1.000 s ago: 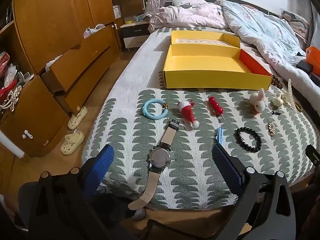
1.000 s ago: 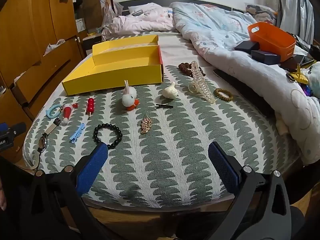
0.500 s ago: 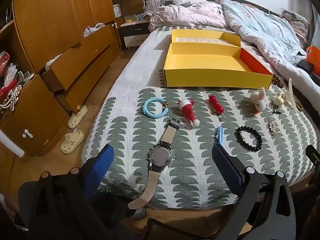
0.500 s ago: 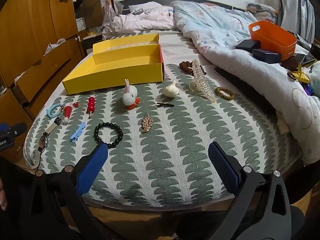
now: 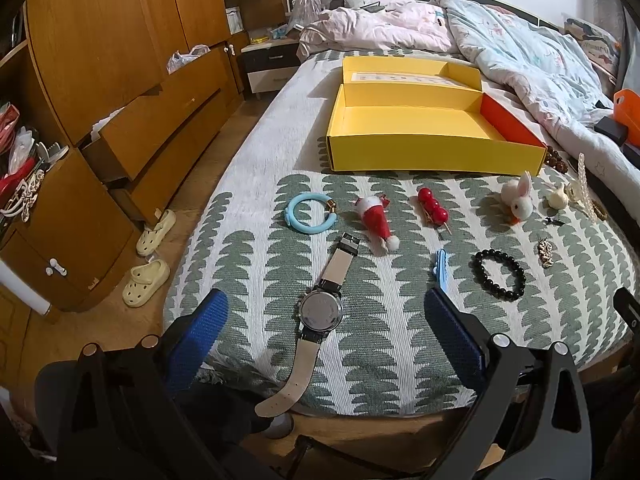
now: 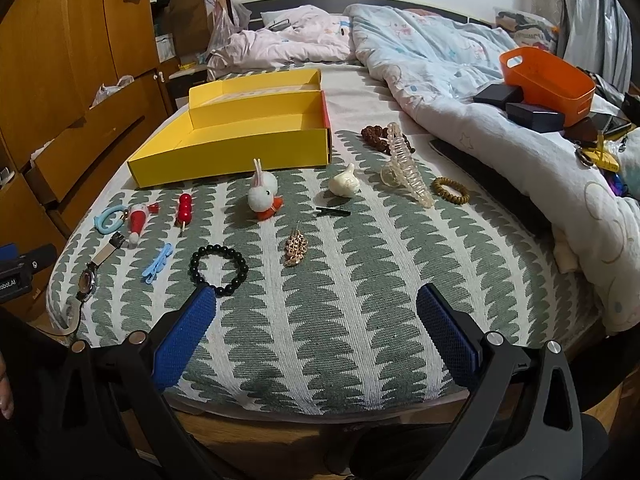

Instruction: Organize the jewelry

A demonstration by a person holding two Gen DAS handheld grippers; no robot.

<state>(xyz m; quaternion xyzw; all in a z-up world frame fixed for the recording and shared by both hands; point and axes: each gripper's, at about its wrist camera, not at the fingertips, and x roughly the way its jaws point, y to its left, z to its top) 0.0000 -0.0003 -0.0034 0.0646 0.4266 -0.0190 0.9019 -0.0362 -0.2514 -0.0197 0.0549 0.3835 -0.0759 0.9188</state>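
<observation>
Jewelry lies spread on a green-patterned bedspread in front of an empty yellow box (image 5: pixel 436 148) (image 6: pixel 228 160). A wristwatch (image 5: pixel 320 312) (image 6: pixel 88 280) lies nearest my left gripper (image 5: pixel 326 312), which hangs open just above it. Beyond are a light-blue bangle (image 5: pixel 310 214), a red Santa-hat clip (image 5: pixel 376 222), a red bead clip (image 5: pixel 433 208), a blue clip (image 5: pixel 441 266), and a black bead bracelet (image 5: pixel 500 274) (image 6: pixel 218 268). My right gripper (image 6: pixel 316 308) is open over bare bedspread, behind a gold leaf brooch (image 6: pixel 296 249). A white rabbit clip (image 6: pixel 262 194), a clear claw clip (image 6: pixel 404 168) and a wooden bracelet (image 6: pixel 451 191) lie further back.
A rumpled duvet (image 6: pixel 480 92) covers the bed's right side, with an orange basket (image 6: pixel 548 78) and dark boxes on it. Wooden drawers (image 5: pixel 132 136) and slippers (image 5: pixel 146 280) stand left of the bed. The bed's front edge is right under both grippers.
Both grippers have drifted slightly; the views show the bed a little closer. Nothing on the bed has moved, and both grippers stay open.
</observation>
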